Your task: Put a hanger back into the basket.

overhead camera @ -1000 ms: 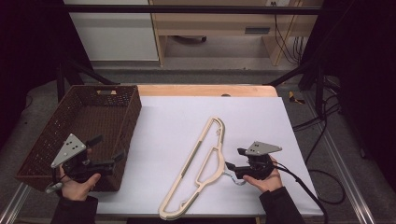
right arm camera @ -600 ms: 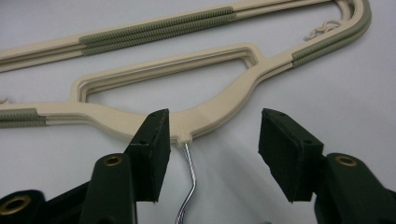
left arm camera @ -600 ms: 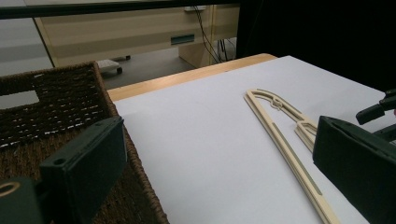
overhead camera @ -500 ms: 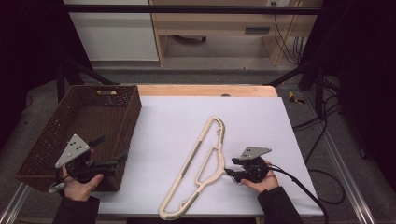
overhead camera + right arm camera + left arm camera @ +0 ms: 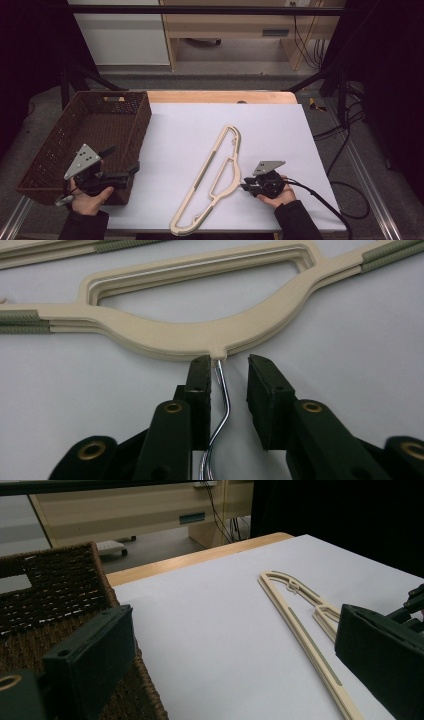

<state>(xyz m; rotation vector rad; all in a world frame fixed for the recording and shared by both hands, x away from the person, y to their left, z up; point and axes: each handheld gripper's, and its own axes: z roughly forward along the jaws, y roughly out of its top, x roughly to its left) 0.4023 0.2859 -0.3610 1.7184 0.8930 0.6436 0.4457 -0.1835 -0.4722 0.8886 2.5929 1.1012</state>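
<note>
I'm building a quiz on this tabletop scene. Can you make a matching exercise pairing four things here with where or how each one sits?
Things:
1. beige plastic clothes hanger
2. dark brown woven basket
3. shiny metal hook
4. left gripper

Places or states:
A. stands at the table's left edge
B. runs between the right gripper's black fingers, with a gap on one side
C. lies flat and slanted on the white sheet
D. held by the basket's near right corner, fingers wide apart

Pairs: 1-C, 2-A, 3-B, 4-D
</note>
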